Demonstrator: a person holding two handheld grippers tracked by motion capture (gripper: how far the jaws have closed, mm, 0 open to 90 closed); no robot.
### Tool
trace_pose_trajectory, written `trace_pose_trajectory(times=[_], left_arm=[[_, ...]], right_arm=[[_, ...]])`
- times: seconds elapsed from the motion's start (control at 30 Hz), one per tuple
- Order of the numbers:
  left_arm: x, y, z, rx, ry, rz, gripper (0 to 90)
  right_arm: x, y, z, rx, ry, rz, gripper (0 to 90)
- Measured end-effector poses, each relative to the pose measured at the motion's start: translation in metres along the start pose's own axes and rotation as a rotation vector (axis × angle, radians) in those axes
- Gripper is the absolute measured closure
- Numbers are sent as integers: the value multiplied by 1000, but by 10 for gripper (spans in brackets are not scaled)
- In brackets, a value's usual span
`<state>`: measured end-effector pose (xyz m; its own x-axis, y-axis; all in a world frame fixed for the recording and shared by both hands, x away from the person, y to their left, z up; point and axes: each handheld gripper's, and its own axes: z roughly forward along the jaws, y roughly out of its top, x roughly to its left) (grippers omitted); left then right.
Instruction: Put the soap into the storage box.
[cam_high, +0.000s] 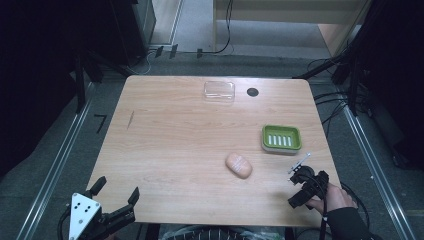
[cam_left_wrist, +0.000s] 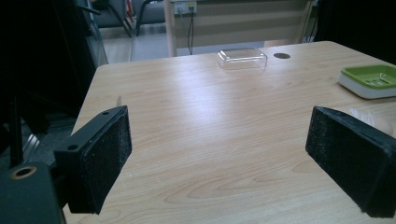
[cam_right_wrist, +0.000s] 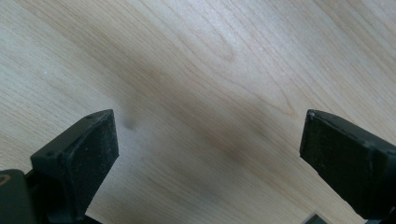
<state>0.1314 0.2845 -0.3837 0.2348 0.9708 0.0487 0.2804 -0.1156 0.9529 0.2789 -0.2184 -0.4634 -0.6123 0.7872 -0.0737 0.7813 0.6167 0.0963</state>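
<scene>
Two tongs gape wide, holding nothing: left tongs (cam_high: 117, 190) at the bench (cam_high: 175, 150) near corner, right tongs (cam_high: 306, 186) just beyond the pink soap (cam_high: 238, 165); green dish (cam_high: 281, 138) farther ahead.

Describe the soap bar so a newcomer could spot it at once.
On the wooden table, look at the near right part, just in front of the green soap dish. The soap bar lies there, apart from the dish: a rounded pinkish-peach oval, the table's sole pink item.
</scene>
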Motion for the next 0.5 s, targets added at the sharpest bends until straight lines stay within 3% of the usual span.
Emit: trace_pose_trajectory(times=[0.5], left_arm=[[3, -3, -7, -39, 7, -22, 72]], right_arm=[[11, 9, -4, -29, -28, -66, 50]])
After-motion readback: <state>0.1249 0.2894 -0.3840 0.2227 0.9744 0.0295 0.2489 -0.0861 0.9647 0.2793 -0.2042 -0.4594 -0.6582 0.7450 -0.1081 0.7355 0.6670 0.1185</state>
